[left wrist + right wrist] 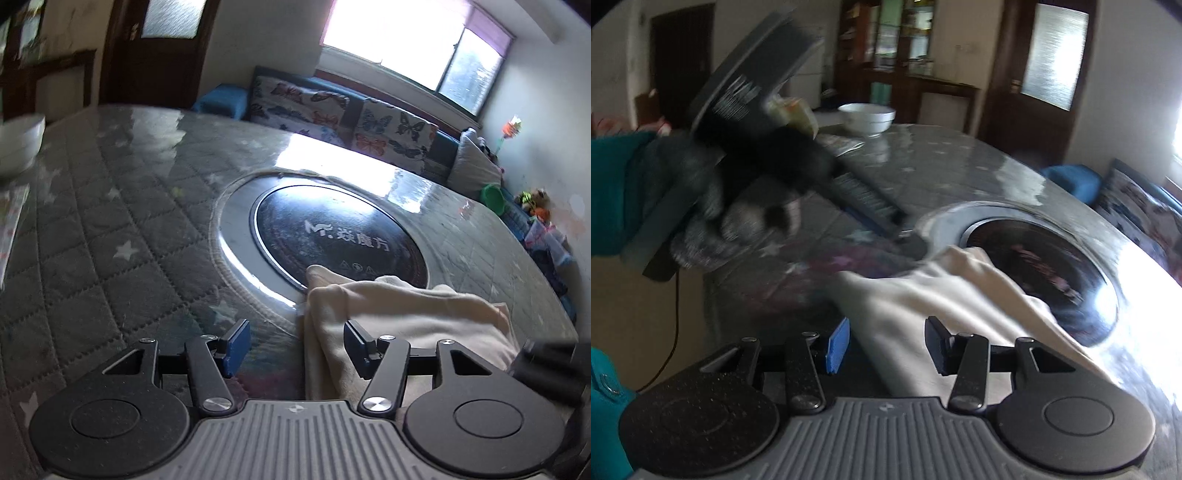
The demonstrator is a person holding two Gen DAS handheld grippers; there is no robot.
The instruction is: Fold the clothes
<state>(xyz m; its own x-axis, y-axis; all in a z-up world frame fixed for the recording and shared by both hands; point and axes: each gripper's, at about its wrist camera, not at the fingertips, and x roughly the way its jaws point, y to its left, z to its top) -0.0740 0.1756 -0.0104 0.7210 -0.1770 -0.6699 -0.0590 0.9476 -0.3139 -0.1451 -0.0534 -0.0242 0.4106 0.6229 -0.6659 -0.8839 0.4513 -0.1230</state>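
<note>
Cream garment (399,314) lies bunched on the worktop (110,221), overlapping the round induction hob (332,236). Left hand-held gripper (295,347) and right hand-held gripper (886,345) both gape wide, holding nothing. Best to pinch two opposite edges and spread it flat first.

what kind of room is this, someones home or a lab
Most likely a home living or dining room: a sofa with butterfly-print covers under the window, a round dining table with a built-in hotpot cooker, and a white bowl before a wooden cabinet.
</note>
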